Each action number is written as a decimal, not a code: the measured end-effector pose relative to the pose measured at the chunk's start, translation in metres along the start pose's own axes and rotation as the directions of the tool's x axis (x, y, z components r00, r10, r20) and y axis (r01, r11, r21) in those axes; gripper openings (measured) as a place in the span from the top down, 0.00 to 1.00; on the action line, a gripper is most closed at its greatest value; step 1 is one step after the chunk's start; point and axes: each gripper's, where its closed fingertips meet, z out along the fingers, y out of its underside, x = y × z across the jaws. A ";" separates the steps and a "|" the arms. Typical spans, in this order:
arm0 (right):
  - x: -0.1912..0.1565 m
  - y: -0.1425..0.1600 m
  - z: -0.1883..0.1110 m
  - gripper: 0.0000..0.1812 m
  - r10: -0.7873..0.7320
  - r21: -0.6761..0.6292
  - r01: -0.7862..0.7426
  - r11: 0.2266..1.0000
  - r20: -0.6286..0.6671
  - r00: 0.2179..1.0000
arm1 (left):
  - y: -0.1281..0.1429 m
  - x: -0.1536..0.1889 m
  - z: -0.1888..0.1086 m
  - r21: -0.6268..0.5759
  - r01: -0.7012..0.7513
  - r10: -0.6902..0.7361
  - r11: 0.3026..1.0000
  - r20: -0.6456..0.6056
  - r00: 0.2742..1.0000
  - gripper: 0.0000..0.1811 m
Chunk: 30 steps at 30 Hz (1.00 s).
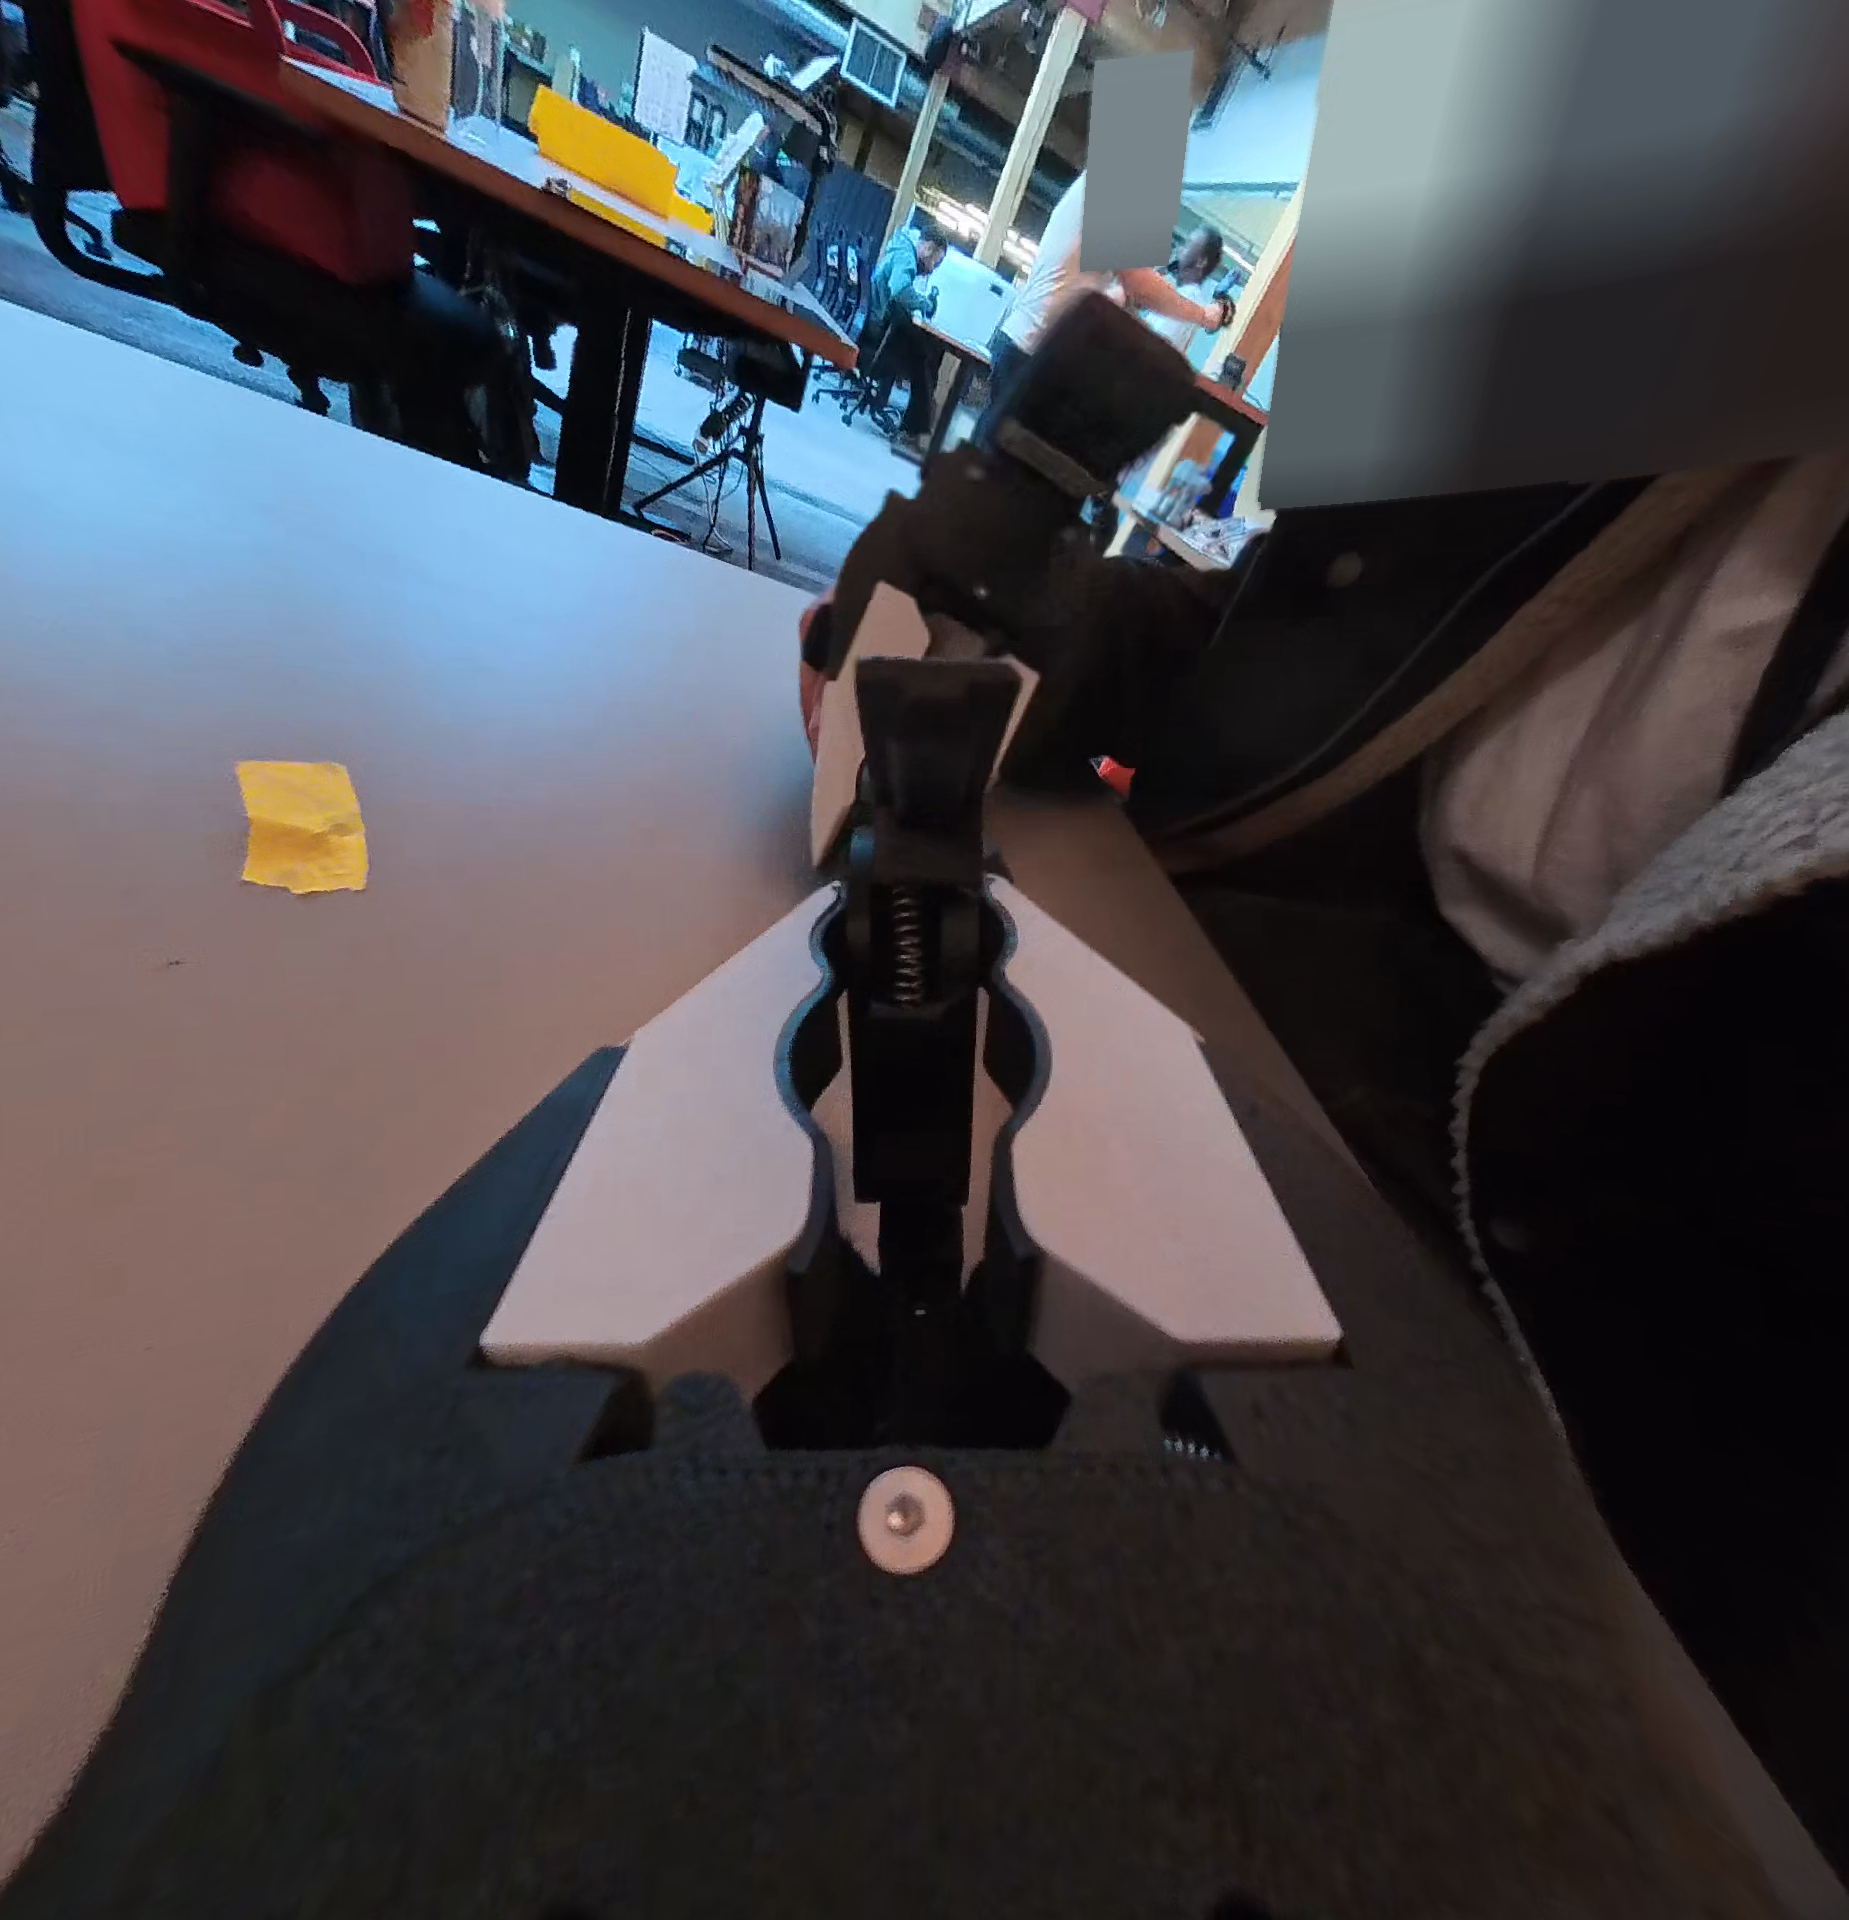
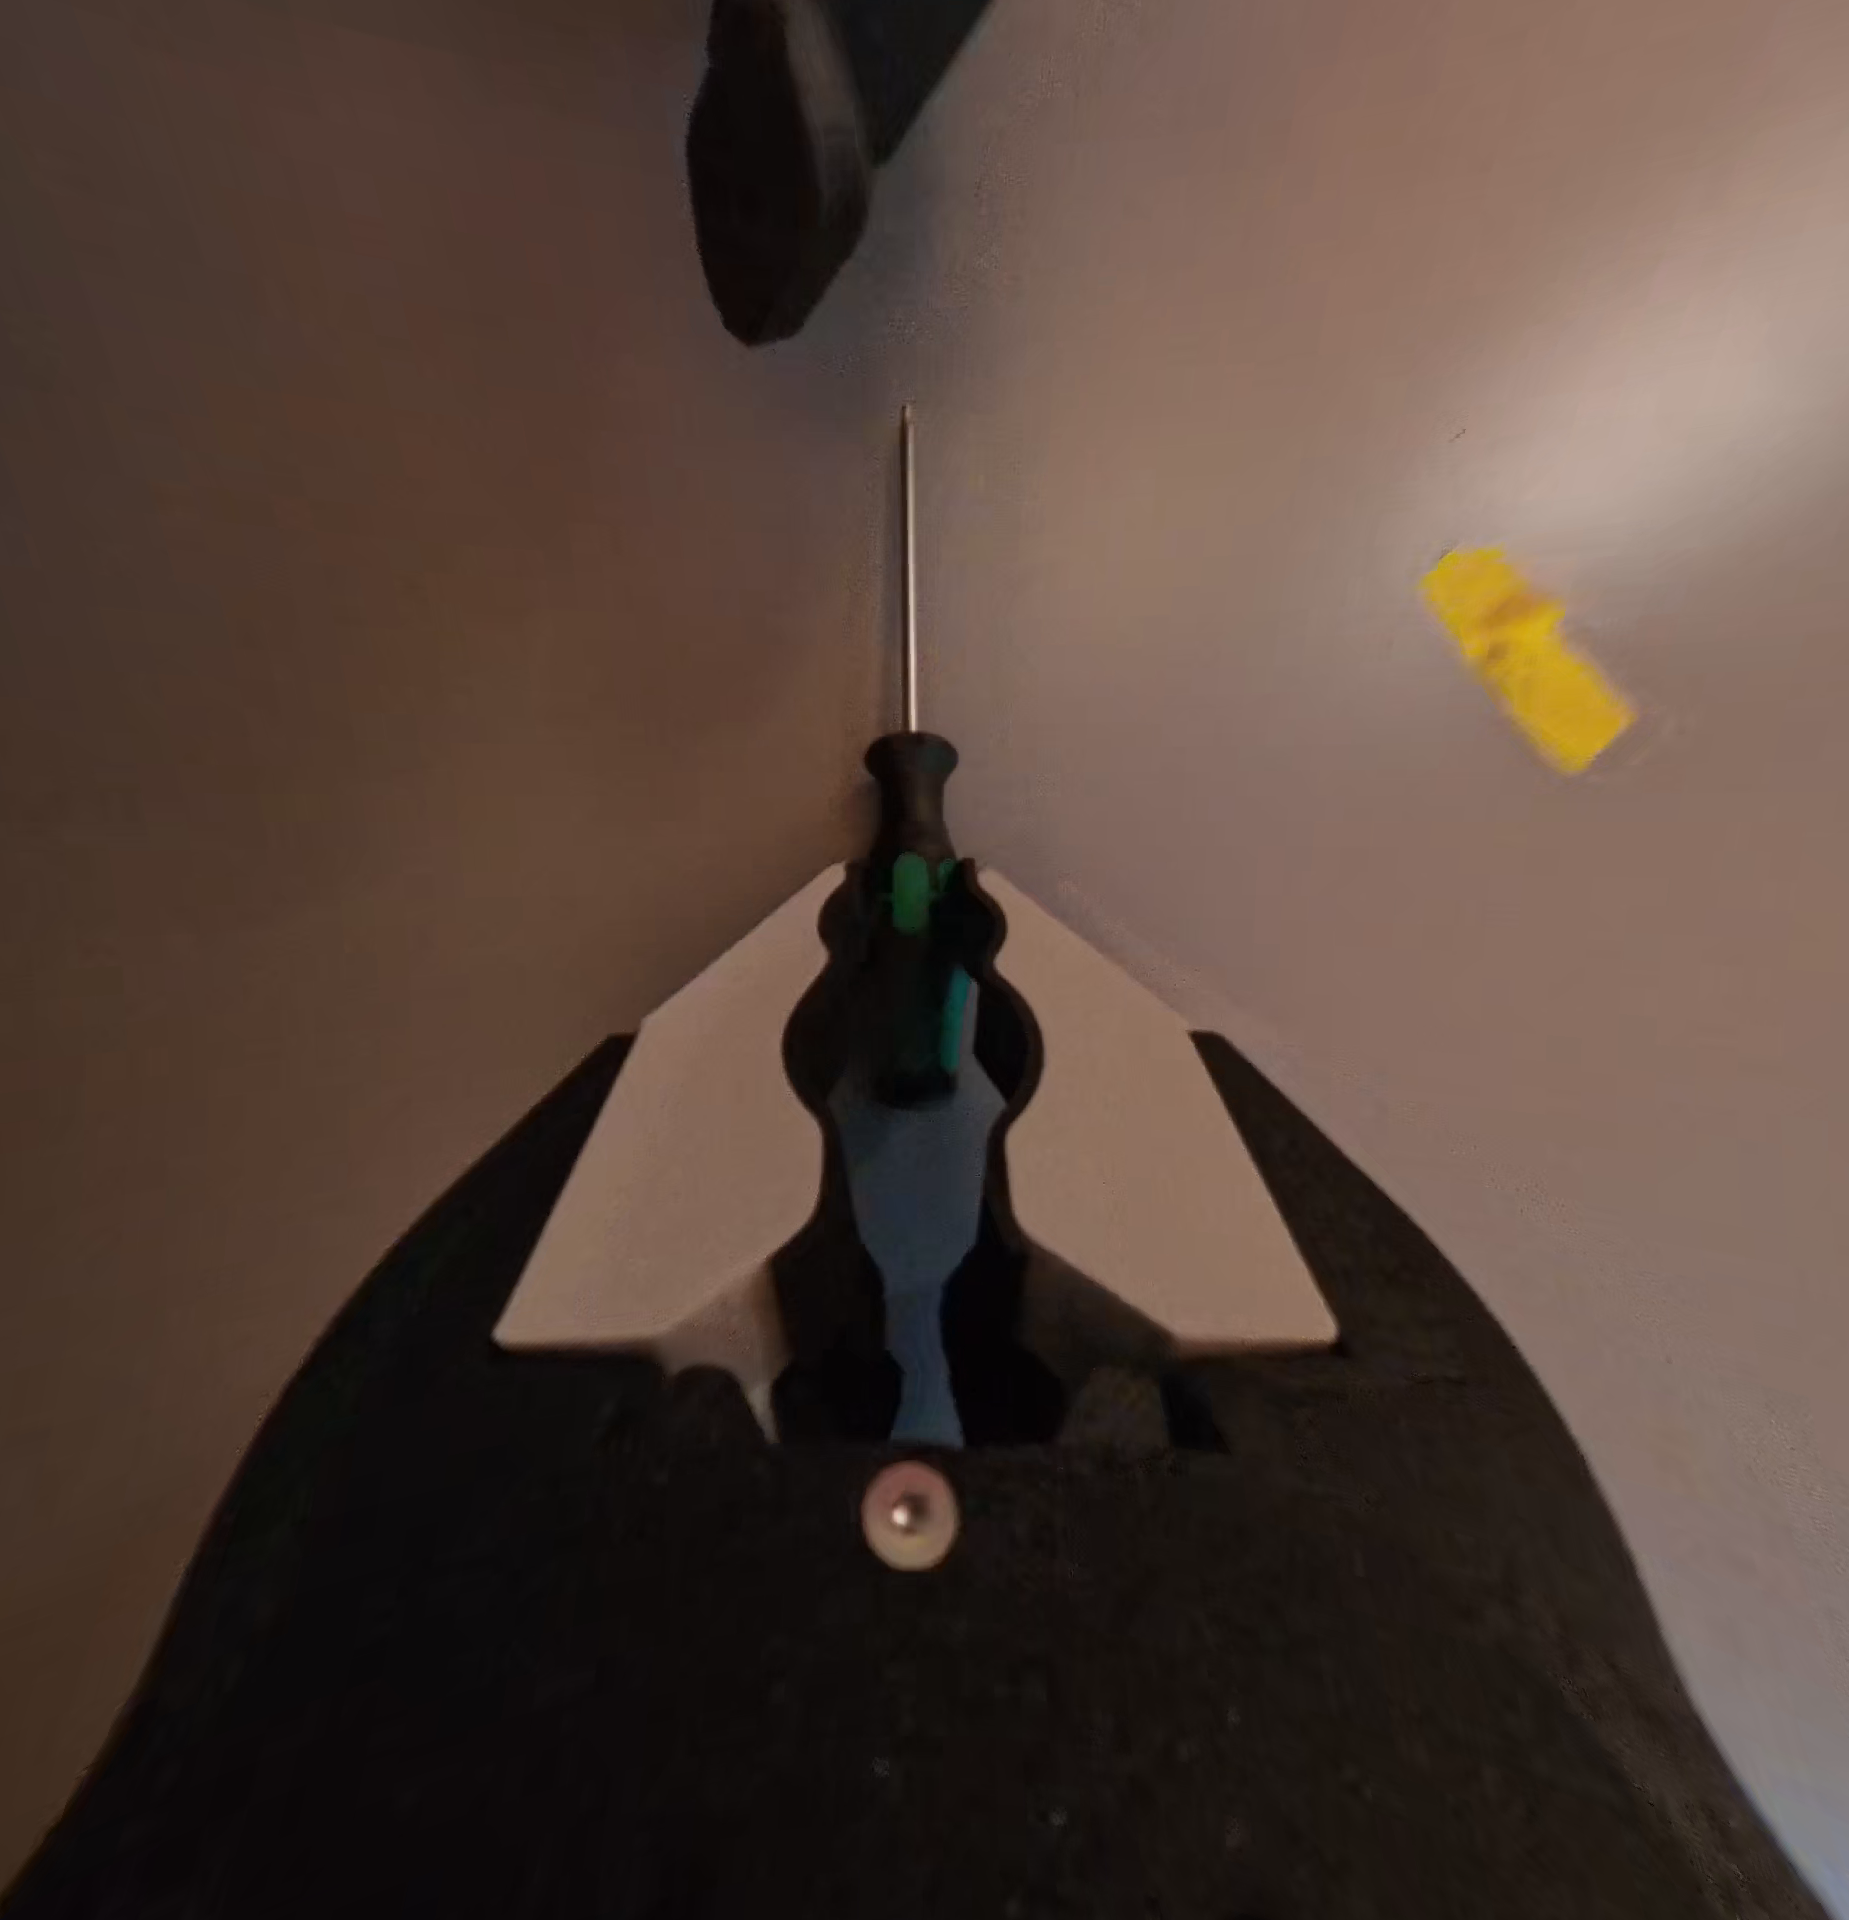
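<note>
Grey table point(image 1: 380, 644), yellow tape point(image 1: 302, 826) mid-surface. My left gripper point(image 1: 915, 904) clamps black spring clamp point(image 1: 925, 831) near table edge; right gripper point(image 2: 909, 883) pinches screwdriver point(image 2: 907, 790), shaft pointing straight ahead.

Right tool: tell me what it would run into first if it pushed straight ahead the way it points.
The right tool, shut on a screwdriver, points at a dark rounded object near the table. The shaft tip would likely meet that first, though depth is unclear.

Both tongs point(image 1: 915, 904) point(image 2: 909, 883) match — pale wedge fingers on a textured black body, one silver screw at centre
</note>
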 end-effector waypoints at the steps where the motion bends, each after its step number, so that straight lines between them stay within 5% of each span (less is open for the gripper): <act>1: -0.002 -0.004 -0.003 0.91 0.085 0.025 -0.087 0.996 0.068 0.994 | -0.001 -0.001 -0.002 0.006 0.004 -0.004 1.000 0.000 1.000 0.88; 9: 0.008 -0.039 -0.058 0.91 -0.006 0.221 0.030 0.975 -0.109 0.994 | -0.001 -0.001 -0.004 0.008 0.025 -0.025 1.000 -0.003 1.000 0.88; 30: 0.006 -0.041 -0.048 0.91 -0.051 0.163 0.072 0.984 -0.129 0.990 | 0.000 0.001 -0.001 -0.001 0.030 -0.030 1.000 -0.014 0.999 0.88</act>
